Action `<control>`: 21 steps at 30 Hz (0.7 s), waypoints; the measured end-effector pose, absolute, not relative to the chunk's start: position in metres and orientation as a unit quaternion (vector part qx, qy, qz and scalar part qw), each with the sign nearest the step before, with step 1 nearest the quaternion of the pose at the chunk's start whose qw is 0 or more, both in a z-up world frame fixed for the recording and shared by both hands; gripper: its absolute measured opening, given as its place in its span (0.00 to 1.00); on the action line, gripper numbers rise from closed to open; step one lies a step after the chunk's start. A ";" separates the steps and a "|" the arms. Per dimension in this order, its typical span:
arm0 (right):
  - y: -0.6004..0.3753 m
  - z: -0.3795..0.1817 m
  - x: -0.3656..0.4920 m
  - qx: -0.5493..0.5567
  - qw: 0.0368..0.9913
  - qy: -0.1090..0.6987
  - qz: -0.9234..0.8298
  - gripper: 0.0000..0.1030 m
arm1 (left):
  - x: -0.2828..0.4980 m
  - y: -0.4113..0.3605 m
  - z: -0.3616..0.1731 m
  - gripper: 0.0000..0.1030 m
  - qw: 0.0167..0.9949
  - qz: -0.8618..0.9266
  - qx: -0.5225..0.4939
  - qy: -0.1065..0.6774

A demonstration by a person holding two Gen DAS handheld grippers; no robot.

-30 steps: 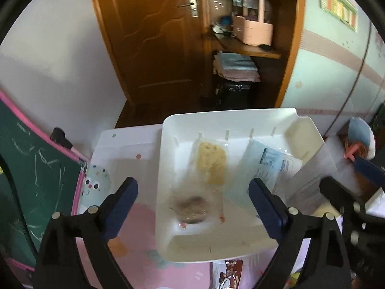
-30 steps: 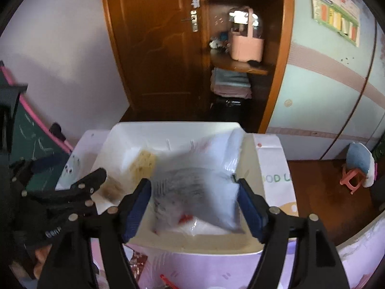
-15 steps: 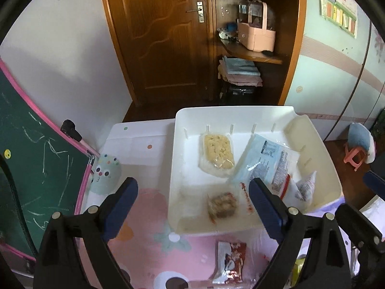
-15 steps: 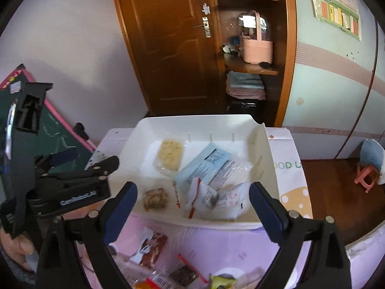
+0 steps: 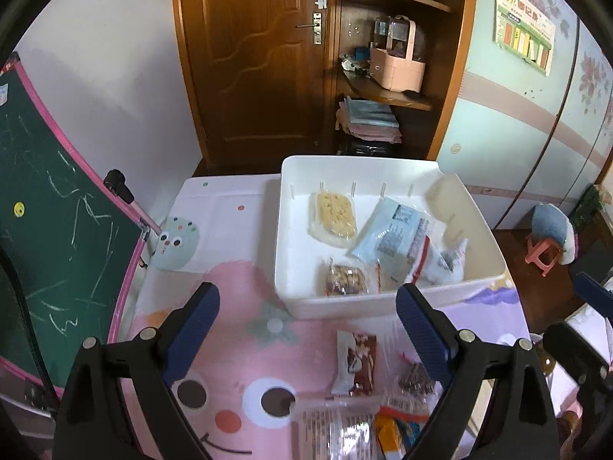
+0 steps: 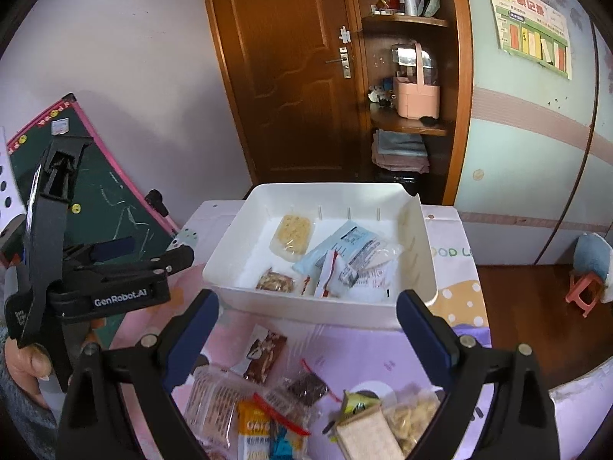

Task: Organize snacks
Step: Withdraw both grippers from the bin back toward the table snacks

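nearest the right claw (image 6: 307, 318), only its view shows the cracker packs (image 6: 214, 402) before the white bin (image 6: 230, 253). both it and the left claw (image 5: 306, 316) gape wide, empty. inside the bin lie a yellow cake pack (image 5: 335, 216) and blue packet (image 5: 394, 232).

Pink cartoon-print surface (image 5: 237, 352), bearing a white bin (image 5: 383, 306) at the far side. Just before the bin, a brown-and-white snack packet (image 5: 354, 362). Nearer, a loose heap of wrapped snacks (image 6: 306, 414), touching and overlapping.
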State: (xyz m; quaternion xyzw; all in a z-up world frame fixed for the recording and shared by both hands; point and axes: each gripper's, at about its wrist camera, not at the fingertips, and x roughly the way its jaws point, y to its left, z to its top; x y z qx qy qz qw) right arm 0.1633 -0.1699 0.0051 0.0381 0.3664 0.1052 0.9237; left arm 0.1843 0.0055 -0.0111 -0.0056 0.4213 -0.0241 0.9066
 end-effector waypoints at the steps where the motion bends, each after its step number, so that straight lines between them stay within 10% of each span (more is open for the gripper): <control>1: -0.171 0.006 0.158 0.036 0.925 0.364 0.105 0.92 | 0.177 0.007 -0.012 0.90 0.907 -0.025 -0.006 0.421; 21: -0.175 -0.033 0.077 -0.042 0.926 0.368 0.078 0.92 | 0.080 0.016 -0.073 0.90 0.886 -0.059 -0.016 0.460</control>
